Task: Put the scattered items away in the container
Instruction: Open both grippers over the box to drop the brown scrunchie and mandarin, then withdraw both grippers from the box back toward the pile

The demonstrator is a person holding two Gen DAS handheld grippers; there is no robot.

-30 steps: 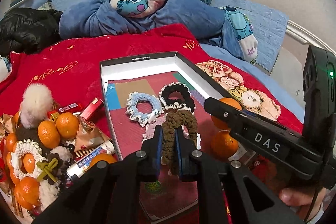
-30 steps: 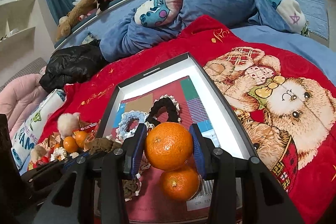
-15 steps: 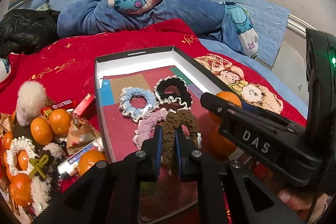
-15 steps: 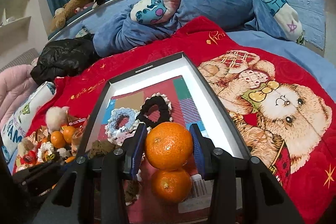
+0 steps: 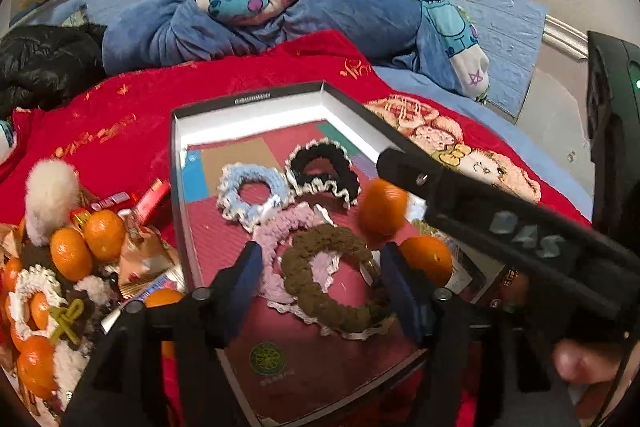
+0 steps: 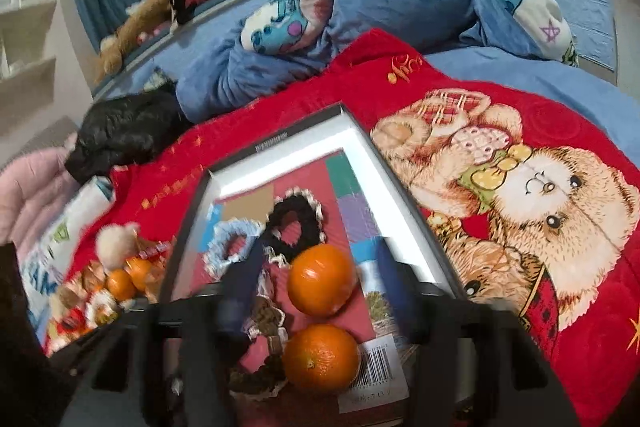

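Note:
A black box with white inner walls [image 5: 256, 99] [image 6: 276, 143] lies on the red blanket. My left gripper [image 5: 320, 281] hovers over its near end. Its jaws are opening, and the brown scrunchie [image 5: 304, 291] lies loose on the box floor between them. My right gripper [image 6: 320, 283] is opening too. An orange [image 6: 322, 279] is between its pads with gaps on both sides, and it shows blurred in the left wrist view [image 5: 382, 207]. A second orange [image 6: 320, 357] [image 5: 426, 259] rests in the box below it. Light blue [image 5: 252, 195], black [image 5: 324, 175] and pink [image 5: 280, 231] scrunchies lie further in.
Left of the box is a pile of several oranges [image 5: 86, 243], a white pompom [image 5: 50, 195], snack packets [image 5: 154, 199] and more scrunchies [image 5: 30, 291]. A black jacket [image 6: 124, 131] and blue bedding [image 5: 248, 23] lie behind. A hand [image 5: 580, 363] shows at the lower right.
Both grippers have spread their jaws. The brown scrunchie has dropped flat into the box, and the orange has come free of the right pads and sunk toward the other orange.

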